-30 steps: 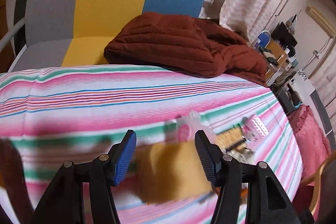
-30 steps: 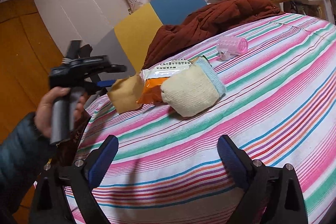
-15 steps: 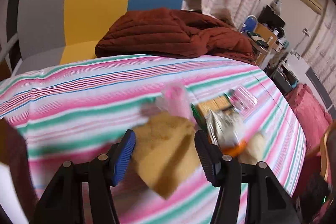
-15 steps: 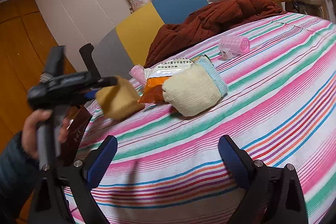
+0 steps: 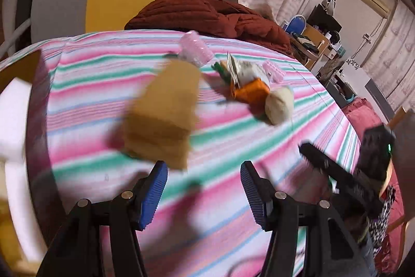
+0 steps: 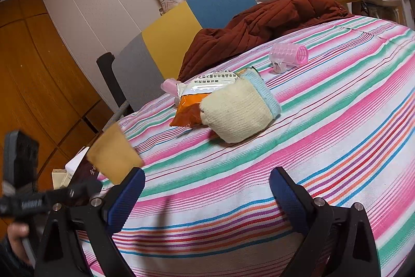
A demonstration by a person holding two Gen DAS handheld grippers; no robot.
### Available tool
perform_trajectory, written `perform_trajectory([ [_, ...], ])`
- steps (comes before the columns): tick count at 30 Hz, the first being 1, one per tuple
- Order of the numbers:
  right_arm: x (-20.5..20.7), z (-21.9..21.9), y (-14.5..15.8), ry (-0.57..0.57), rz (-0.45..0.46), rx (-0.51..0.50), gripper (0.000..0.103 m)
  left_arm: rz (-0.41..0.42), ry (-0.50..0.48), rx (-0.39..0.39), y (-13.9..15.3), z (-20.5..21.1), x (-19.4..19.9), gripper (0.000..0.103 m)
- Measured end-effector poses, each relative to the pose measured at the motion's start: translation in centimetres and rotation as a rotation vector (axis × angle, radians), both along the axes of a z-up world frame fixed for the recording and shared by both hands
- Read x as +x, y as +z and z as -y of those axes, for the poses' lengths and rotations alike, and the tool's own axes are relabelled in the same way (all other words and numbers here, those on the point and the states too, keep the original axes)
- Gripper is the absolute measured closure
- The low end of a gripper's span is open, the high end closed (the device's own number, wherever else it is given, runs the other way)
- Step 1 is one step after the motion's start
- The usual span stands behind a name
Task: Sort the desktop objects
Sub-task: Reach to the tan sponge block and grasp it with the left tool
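Striped tablecloth (image 6: 324, 136) | snack packet (image 6: 193, 105), cream cloth bundle (image 6: 237, 112), pink roller (image 6: 289, 53) clustered | tan cloth (image 5: 163, 110) blurred, grip unclear | left gripper (image 5: 203, 188), right gripper (image 6: 206, 195) both agape, empty

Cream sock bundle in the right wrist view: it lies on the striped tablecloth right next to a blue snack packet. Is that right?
Not quite. The snack packet is orange, not blue, as the right wrist view shows. The cream sock bundle does lie on the striped tablecloth right next to it.
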State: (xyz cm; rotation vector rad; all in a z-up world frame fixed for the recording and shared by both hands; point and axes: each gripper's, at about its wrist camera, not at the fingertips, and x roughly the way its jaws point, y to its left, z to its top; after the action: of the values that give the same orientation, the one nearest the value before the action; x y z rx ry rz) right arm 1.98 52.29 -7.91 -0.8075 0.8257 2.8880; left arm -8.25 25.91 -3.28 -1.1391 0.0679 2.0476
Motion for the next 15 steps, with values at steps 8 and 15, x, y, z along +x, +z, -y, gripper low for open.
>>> perform_trajectory([
  [8, 0.0, 0.1, 0.0, -0.001, 0.007, 0.005, 0.004, -0.141, 0.065, 0.070, 2.2, 3.6, 3.3, 0.042],
  [15, 0.0, 0.1, 0.0, -0.001, 0.010, 0.007, 0.004, -0.206, 0.090, 0.007, 3.1, 2.4, 0.6, 0.042],
])
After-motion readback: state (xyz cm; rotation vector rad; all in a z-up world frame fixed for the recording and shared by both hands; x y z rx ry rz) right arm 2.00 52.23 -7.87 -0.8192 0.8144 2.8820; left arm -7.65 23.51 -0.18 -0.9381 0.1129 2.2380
